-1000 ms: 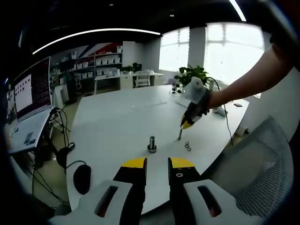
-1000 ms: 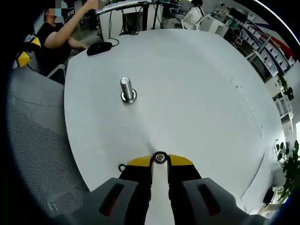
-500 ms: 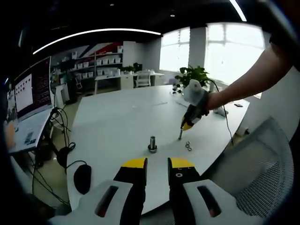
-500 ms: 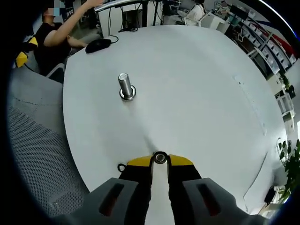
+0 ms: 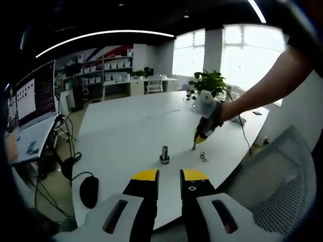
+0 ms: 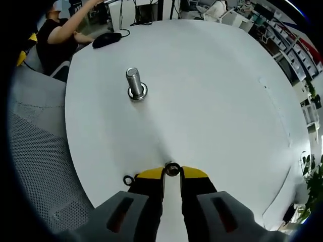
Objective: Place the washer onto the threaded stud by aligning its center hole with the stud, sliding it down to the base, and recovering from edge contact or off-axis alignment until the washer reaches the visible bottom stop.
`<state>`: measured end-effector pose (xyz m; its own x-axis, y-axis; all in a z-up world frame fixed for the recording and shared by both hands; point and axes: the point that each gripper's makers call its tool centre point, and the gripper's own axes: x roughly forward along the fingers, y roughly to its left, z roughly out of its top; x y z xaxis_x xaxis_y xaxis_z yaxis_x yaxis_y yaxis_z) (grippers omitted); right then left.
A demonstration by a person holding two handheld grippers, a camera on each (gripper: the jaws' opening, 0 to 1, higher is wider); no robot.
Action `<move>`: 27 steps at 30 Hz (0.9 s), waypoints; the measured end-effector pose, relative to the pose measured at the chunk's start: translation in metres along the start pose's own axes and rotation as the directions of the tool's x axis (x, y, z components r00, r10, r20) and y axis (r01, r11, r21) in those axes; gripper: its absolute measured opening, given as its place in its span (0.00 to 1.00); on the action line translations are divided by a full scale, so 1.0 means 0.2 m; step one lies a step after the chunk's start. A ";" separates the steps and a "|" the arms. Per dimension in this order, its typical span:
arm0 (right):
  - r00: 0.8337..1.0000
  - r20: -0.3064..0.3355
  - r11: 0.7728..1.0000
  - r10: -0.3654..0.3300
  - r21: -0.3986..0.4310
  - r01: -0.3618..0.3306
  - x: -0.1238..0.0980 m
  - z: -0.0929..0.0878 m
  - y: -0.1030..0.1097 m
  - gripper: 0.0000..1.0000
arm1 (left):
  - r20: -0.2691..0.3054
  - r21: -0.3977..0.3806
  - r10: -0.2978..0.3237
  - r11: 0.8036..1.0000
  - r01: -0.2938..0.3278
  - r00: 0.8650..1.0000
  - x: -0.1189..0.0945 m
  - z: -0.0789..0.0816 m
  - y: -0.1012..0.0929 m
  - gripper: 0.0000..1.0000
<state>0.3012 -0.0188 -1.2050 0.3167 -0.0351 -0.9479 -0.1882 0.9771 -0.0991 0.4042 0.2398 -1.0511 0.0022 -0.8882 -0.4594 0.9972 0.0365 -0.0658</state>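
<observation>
My right gripper [image 6: 172,174] pinches the washer [image 6: 172,169] by its rim, well short of the stud [image 6: 135,83]. It looks thin, stiff, slippery metal. My left gripper [image 5: 169,175] hangs slightly spread.

A black mouse [image 5: 89,191] lies near a mesh chair [image 5: 282,186].

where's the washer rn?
In the right gripper view, the washer is pinched at the right claw tips above the white table, short of the stud.
</observation>
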 end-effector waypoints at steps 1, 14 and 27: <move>1.000 -0.012 1.000 0.006 0.005 -0.006 0.01 -0.01 0.00 0.14 | -0.003 0.001 0.001 1.000 -0.001 1.000 0.00 0.00 0.00 0.14; 0.998 -0.048 0.999 0.029 0.014 -0.029 0.12 -0.02 0.01 0.14 | -0.021 0.002 0.003 1.000 -0.003 1.000 0.00 -0.01 -0.01 0.13; 0.996 -0.074 0.999 0.038 0.010 -0.038 0.18 -0.07 -0.01 0.16 | -0.025 0.002 0.003 1.000 -0.003 1.000 0.01 -0.01 -0.01 0.13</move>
<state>0.2996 -0.0254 -1.2429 0.2393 -0.0132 -0.9709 -0.1906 0.9798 -0.0603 0.4021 0.2388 -1.0539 0.0037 -0.8765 -0.4814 0.9973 0.0386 -0.0626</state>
